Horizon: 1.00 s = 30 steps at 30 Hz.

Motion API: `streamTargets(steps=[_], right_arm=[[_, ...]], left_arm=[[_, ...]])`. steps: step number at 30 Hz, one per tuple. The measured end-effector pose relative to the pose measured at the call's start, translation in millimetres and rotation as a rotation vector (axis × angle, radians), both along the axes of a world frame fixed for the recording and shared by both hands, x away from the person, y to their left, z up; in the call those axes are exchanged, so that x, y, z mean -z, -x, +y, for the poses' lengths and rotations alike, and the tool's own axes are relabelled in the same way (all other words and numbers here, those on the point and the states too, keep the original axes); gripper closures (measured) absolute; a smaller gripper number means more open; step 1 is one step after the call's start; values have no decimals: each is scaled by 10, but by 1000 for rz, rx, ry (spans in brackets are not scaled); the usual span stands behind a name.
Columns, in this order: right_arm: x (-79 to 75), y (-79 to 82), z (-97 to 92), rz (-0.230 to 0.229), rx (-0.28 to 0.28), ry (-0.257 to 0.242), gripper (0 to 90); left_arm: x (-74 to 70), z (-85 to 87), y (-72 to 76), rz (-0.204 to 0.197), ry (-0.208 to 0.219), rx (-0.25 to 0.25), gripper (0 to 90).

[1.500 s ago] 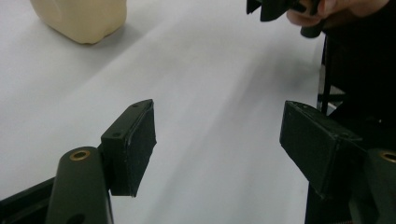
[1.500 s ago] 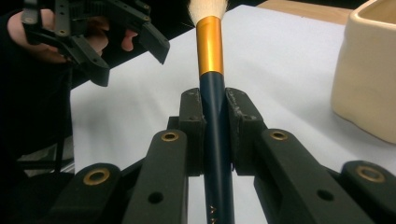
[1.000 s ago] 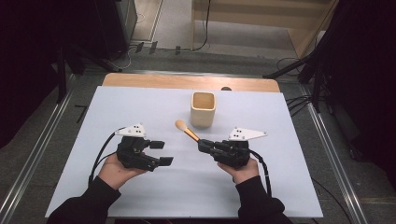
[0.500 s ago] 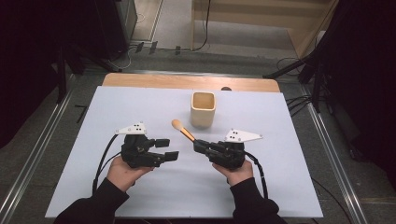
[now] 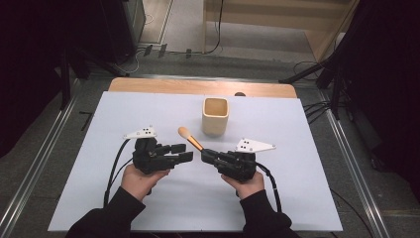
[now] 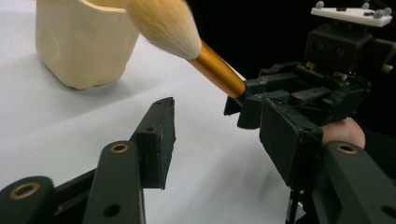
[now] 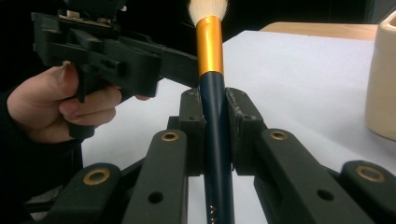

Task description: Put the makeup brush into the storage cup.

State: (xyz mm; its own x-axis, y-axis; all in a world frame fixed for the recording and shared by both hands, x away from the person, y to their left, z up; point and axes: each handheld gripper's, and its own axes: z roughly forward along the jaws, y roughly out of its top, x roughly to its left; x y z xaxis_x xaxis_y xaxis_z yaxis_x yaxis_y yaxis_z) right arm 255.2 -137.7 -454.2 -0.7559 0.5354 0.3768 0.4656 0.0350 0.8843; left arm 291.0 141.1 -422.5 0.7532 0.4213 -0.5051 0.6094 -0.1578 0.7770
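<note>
Here — brush (image 5: 190,138) clamped in right gripper (image 5: 207,154), left gripper (image 5: 182,152) just closing, empty, beside it.

Left gripper (image 5: 184,151): jaws just been closing, nothing between, pointing toward right gripper (image 5: 205,153), which is clamped tight.

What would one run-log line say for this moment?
right gripper: shut on makeup brush | left gripper: empty, jaws just been closing, beside brush | cup: upright on table
</note>
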Motion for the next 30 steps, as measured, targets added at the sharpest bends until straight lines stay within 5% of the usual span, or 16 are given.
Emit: streamTargets(steps=[21, 26, 30], right_arm=[[22, 36, 123, -5, -21, -11, 790], [55, 31, 156, 4, -28, -14, 789], [71, 30, 176, 16, -29, -4, 790]], left_arm=[[-2, -33, -44, 36, 67, -43, 629], [41, 1, -77, 91, 120, -37, 669], [61, 12, -89, 102, 124, -32, 690]])
